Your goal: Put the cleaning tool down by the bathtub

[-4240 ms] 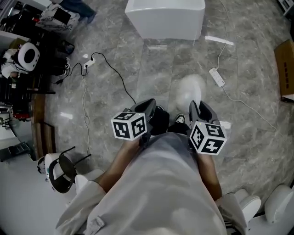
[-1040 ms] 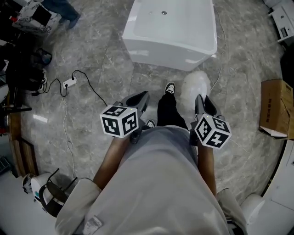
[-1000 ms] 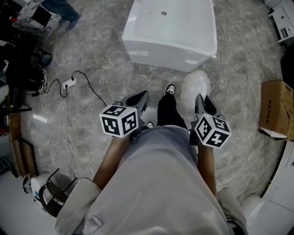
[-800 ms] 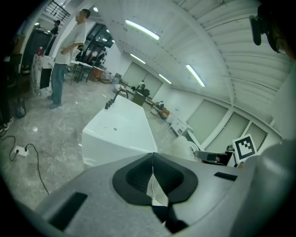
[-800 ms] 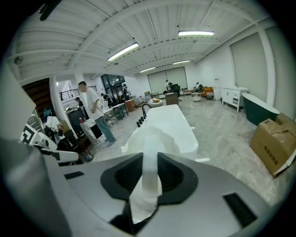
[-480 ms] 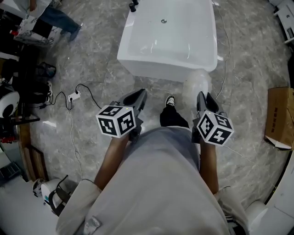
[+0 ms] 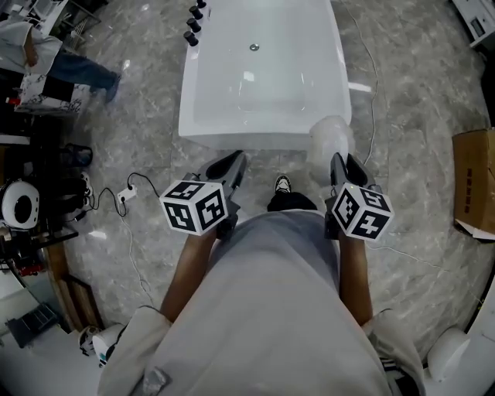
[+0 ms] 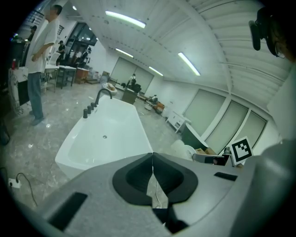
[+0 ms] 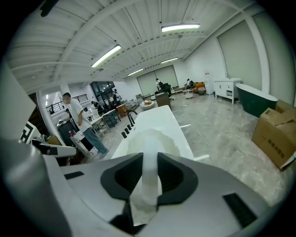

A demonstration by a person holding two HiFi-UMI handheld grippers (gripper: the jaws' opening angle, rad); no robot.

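**At the bathtub's near end: both grippers held forward, tool in the right one**

Beyond both sets of jaws lies the white bathtub [image 7: 263, 69], lengthwise away from the person, with its drain and dark tap fittings [image 7: 193, 23] toward the far end.

Pose: both forearms reach out from the torso, roughly parallel. Each gripper points forward and tilts down toward the tub's near rim. The marker cubes sit at the rear of each gripper, nearest the body.

Left gripper [image 7: 232, 161]: jaws together, tips meeting, nothing between them. The tub's near wall is straight ahead of them. A power strip [image 7: 126, 195] with a dark cable lies on the grey marble floor, off to their left.

Right gripper [image 7: 340, 162]: jaws clamped on the pale handle of the cleaning tool [image 7: 329, 139]. The handle runs up between the pads, and its rounded white head sticks out just past the jaw tips. From overhead the head overlaps the tub's near right corner. I cannot tell whether it touches the tub or the floor. A cardboard box [image 7: 476, 182] sits well off to the right of these jaws.

Between the two grippers and lower down, one of the person's shoes [image 7: 283, 184] is on the floor just short of the tub. A bystander [image 8: 39, 60] stands far left of the left jaws, past the tub's side.
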